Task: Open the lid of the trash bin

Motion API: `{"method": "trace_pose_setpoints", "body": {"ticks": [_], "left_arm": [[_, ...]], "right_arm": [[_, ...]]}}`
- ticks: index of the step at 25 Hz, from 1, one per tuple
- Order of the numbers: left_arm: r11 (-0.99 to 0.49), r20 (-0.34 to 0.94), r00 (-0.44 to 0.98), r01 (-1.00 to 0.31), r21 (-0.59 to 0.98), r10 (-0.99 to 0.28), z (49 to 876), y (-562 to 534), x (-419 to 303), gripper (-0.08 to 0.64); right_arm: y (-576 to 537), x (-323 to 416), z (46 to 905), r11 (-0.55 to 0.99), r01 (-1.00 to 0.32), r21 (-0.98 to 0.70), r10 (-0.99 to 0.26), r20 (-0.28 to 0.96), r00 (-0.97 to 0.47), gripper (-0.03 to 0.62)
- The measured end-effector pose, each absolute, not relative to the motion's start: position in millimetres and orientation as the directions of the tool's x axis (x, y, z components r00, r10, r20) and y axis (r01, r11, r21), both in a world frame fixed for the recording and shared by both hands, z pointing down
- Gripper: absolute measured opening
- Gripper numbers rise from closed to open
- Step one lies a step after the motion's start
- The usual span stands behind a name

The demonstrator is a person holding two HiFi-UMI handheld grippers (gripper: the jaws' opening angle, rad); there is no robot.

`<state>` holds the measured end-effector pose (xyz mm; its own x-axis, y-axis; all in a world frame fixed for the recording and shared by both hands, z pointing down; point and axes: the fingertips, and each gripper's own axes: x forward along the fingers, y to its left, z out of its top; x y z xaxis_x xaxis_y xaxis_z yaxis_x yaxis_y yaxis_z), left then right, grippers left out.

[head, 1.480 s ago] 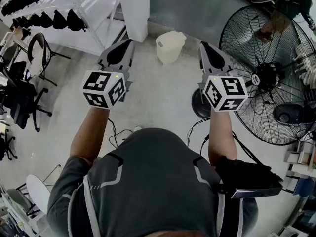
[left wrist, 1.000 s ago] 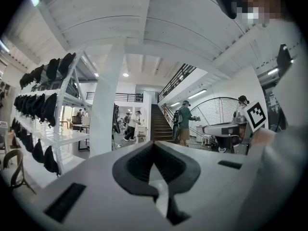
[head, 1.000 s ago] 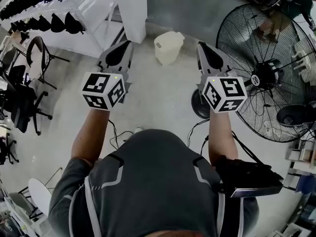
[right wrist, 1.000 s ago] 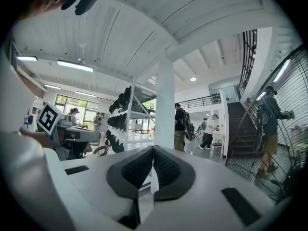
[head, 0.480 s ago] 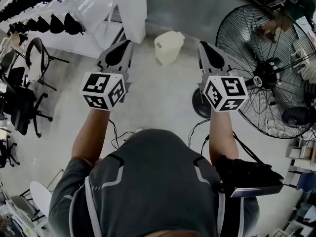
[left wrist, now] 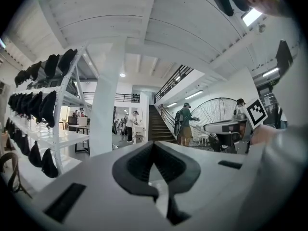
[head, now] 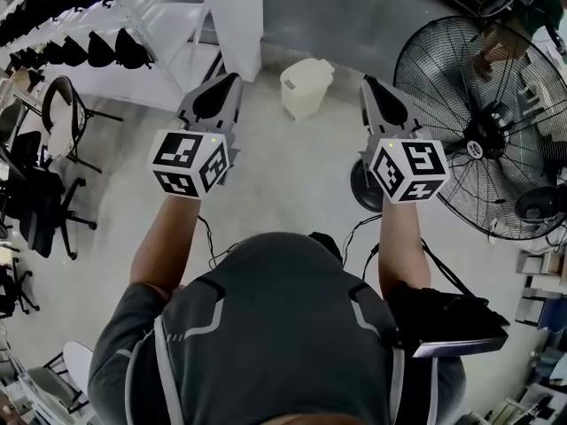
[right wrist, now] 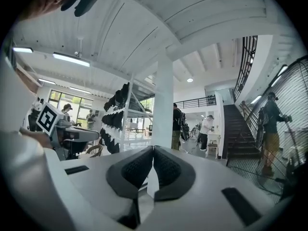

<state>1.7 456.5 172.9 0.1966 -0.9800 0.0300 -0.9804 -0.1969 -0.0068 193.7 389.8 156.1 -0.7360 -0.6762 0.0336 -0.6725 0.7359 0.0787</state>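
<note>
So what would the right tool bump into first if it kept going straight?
Probably the white pillar, straight beyond the right tool's shut tips, though how far is hard to tell. The trash bin sits lower down, off that line.

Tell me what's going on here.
A person stands holding a gripper in each hand, both raised out in front. The left gripper and the right gripper each have their jaws shut with nothing between them. The trash bin sits on the floor ahead, between the two grippers in the head view, and its lid looks closed. Neither gripper touches it. A big fan stands off to the right.
</note>
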Motion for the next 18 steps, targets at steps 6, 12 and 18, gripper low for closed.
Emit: {"method": "trace_pose_setpoints", "body": {"ticks": [6,12,18], "left_arm": [[-0.208,0.035,0.208,-0.978,0.0,-0.977,187.5,441.2,-27.9,0.008],[-0.166,0.026,0.166,-0.986,-0.02,-0.986,194.5,396.0,-55.5,0.008],[-0.13,0.05,0.129,-0.991,-0.019,-0.99,197.2,310.3,-70.8,0.008]], "right_arm": [[379.1,162.4,161.9,0.741,-0.665,0.094,-0.671,0.052,-0.74,0.028],[324.3,127.4,166.5,0.772,-0.627,0.101,-0.633,0.036,-0.773,0.028],[222.8,109.3,168.1,0.793,-0.604,0.079,-0.607,0.033,-0.794,0.028]]}}
